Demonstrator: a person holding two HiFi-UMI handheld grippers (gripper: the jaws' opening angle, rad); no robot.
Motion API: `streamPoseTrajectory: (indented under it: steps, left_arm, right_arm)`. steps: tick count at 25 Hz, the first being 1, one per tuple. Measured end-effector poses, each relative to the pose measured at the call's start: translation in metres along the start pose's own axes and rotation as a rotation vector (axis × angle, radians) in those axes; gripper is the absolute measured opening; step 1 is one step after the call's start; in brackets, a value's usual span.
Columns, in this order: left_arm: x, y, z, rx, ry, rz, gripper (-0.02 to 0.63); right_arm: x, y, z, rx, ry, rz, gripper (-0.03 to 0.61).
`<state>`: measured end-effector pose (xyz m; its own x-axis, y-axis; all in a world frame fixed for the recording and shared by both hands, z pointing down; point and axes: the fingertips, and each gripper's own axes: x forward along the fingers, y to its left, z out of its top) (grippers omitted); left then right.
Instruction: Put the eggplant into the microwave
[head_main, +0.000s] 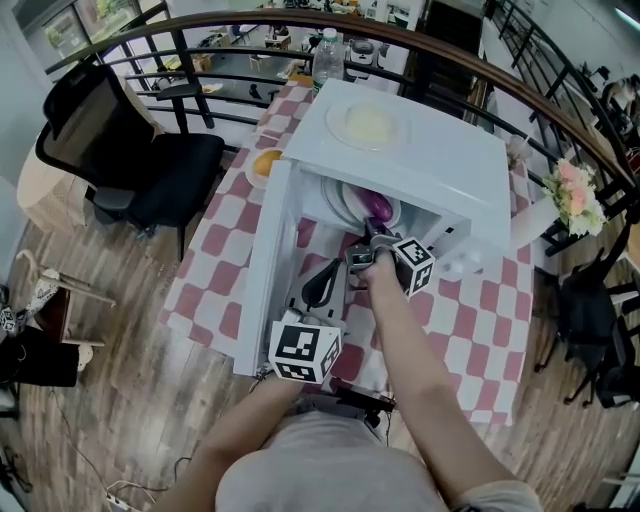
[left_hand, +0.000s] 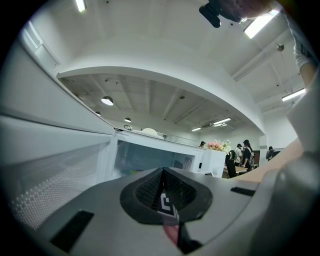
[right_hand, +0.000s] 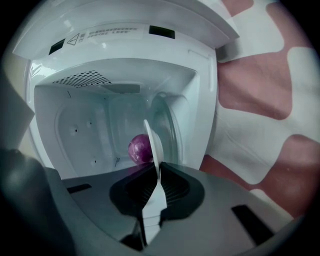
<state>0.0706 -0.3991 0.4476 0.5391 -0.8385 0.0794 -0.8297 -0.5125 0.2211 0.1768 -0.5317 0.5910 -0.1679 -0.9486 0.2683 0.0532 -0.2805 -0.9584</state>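
A purple eggplant (head_main: 377, 205) lies on a white plate (head_main: 345, 205) in the mouth of the open white microwave (head_main: 420, 160). My right gripper (head_main: 372, 240) is shut on the plate's near rim. In the right gripper view the plate (right_hand: 154, 145) stands edge-on between the pads, with the eggplant (right_hand: 141, 148) behind it inside the white cavity (right_hand: 80, 125). My left gripper (head_main: 320, 285) hangs beside the open door (head_main: 262, 280), its jaws together. In the left gripper view the gripper (left_hand: 162, 172) points level at the microwave (left_hand: 200, 162), with the door (left_hand: 45, 165) on the left.
The microwave stands on a red-and-white checkered table (head_main: 215, 270). A second plate (head_main: 368, 125) rests on its top. An orange bowl (head_main: 266, 165) and a water bottle (head_main: 327, 55) stand behind it. A black chair (head_main: 130, 160) is at the left, flowers (head_main: 575, 195) at the right.
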Motion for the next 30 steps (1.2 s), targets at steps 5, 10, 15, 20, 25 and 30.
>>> streamPoseTrajectory:
  steps: [5,10,15,20,25,30]
  left_arm:
    - [-0.001,0.0001,-0.0008,0.001,0.0,0.0,0.005]
    - [-0.002,-0.0019,0.0002,0.0,0.001,-0.007,0.005]
    - [-0.0026,-0.0021,0.0002,-0.002,0.0,-0.011,0.005]
    - [-0.0019,-0.003,0.0008,-0.004,0.0,-0.014,0.005]
    - [-0.0008,-0.0037,0.0005,-0.006,-0.002,-0.013,0.005]
    - [-0.0015,-0.0032,-0.0011,-0.009,-0.002,-0.007,0.005]
  right_arm:
    - [0.002,0.0024,0.0003,0.021,-0.014,-0.018,0.038]
    - [0.0009,0.0036,0.0023,0.012,-0.026,-0.045,0.038]
    - [-0.0009,0.0045,0.0024,0.007,-0.017,-0.064,0.045]
    - [-0.002,0.0073,0.0003,0.006,0.009,-0.062,0.097]
    - [-0.0046,0.0066,-0.0033,-0.017,0.042,-0.077,0.115]
    - [-0.007,0.0057,-0.0061,-0.052,0.078,-0.088,0.152]
